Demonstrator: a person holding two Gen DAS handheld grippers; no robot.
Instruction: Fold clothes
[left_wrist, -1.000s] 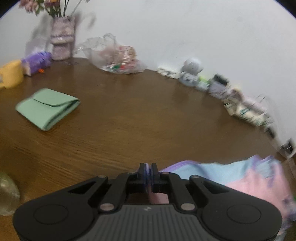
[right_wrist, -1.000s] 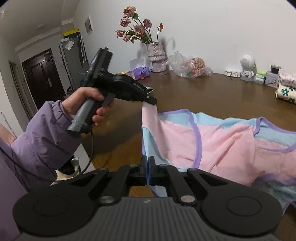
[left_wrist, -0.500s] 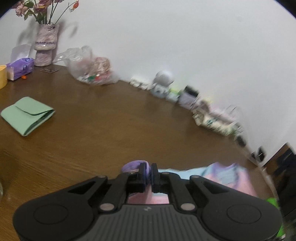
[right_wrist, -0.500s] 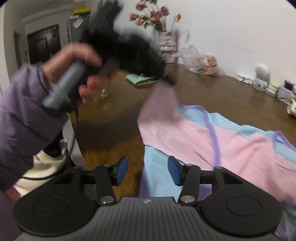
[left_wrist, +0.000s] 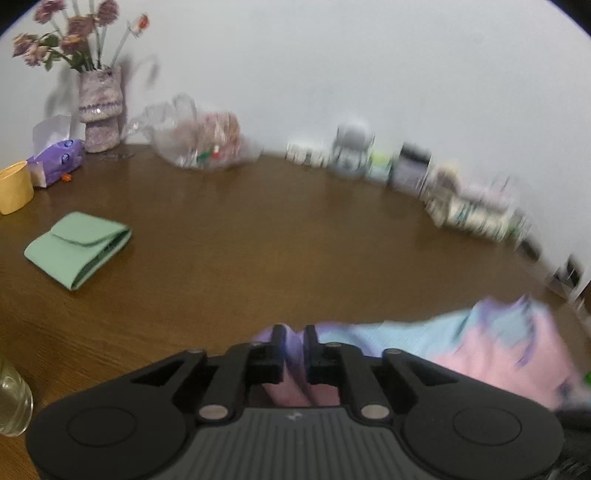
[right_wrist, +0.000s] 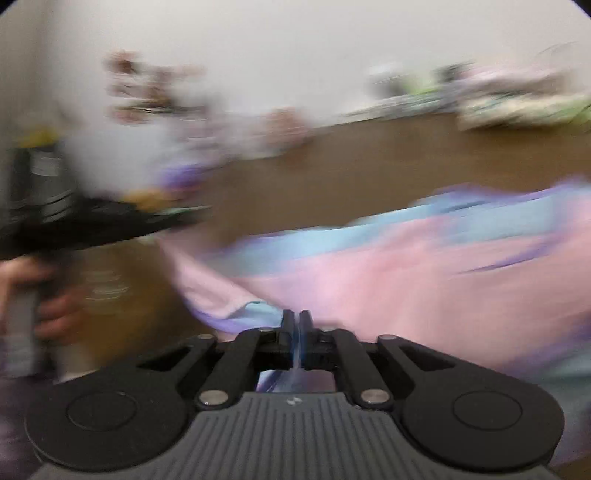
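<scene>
Left wrist view, read left to right. Far left of the left claw (left_wrist: 294, 338) we note a glass jar (left_wrist: 13, 398) at the frame edge, a yellow cup (left_wrist: 14, 187) and a purple tissue pack (left_wrist: 59, 161) on the brown table (left_wrist: 258, 236). A folded green cloth (left_wrist: 78, 248) lies well ahead and left of the claw. A vase of dried flowers (left_wrist: 100, 110) stands at the far left by the wall, a clear plastic bag (left_wrist: 195, 138) next to it. Small items along the wall to the right are blurred; we cannot tell what they are.

Left claw: its jaws have just been opening a little, with a narrow gap showing; a purple-edged fold of the pink and blue garment (left_wrist: 498, 350) sits between the fingers (left_wrist: 277, 343), and the pads appear to press it from both sides. The garment spreads on the table to the right of this claw.

Right wrist view, heavily blurred. At far left we see a hand (right_wrist: 48, 295) holding the left claw's handle. The garment (right_wrist: 406, 280) runs from that claw rightward across the table (right_wrist: 369, 158).

Right claw (right_wrist: 296, 325): its jaws have just been closing and now stand almost together, pinched on the garment's blue and purple edge directly at the fingertips.
</scene>
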